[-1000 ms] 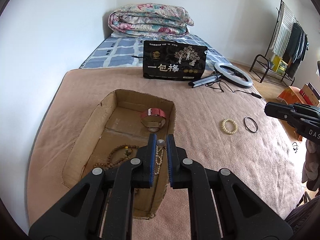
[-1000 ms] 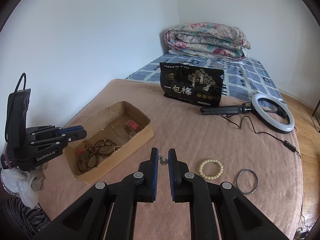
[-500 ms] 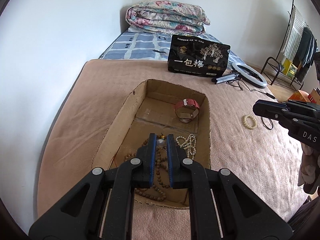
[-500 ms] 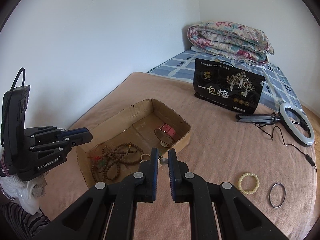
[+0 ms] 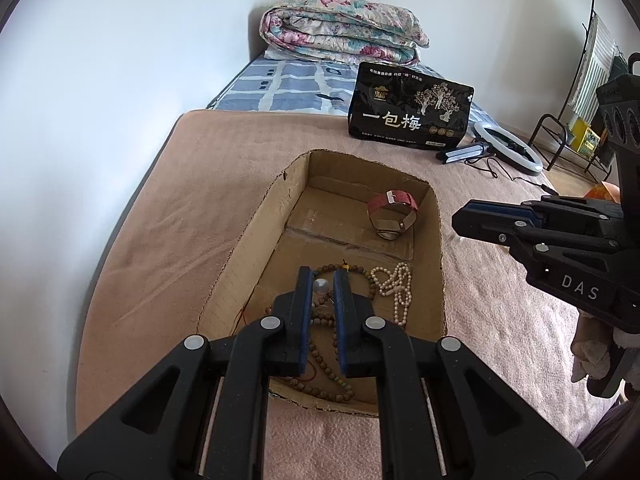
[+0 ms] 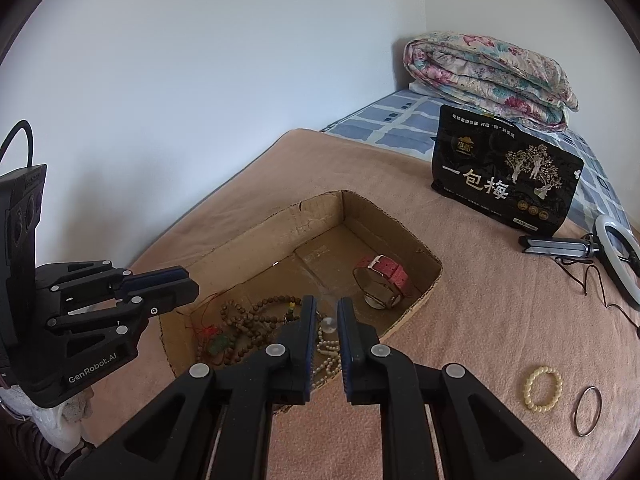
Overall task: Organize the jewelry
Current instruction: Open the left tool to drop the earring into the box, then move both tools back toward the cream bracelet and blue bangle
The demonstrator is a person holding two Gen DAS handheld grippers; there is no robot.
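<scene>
An open cardboard box (image 5: 256, 224) (image 6: 384, 216) lies on the pink blanket. It holds a red-strapped watch (image 5: 394, 208) (image 6: 384, 276), brown bead strands (image 5: 328, 372) (image 6: 248, 320) and a pearl necklace (image 5: 396, 288) (image 6: 328, 360). My left gripper (image 5: 322, 280) (image 6: 191, 285) hangs shut over the box's near end. My right gripper (image 6: 326, 308) (image 5: 458, 222) is above the box's right wall and the pearls. Its jaws are opening, and the pads press on nothing. A small clear round thing shows between each gripper's tips, clear of the pads. A cream bead bracelet (image 6: 543, 389) and a dark bangle (image 6: 576, 412) lie on the blanket at the right.
A black snack bag (image 5: 412, 116) (image 6: 508, 184) stands behind the box. A ring light (image 5: 508, 148) (image 6: 616, 256) with its cable lies beside the bag. A folded quilt (image 5: 344, 32) sits at the bed's head. A white wall runs along the left, and a clothes rack (image 5: 588, 80) stands far right.
The right gripper has moved left from the open blanket to the box, and its jaws have parted slightly. The left gripper has shifted over the box's near end and stays shut.
</scene>
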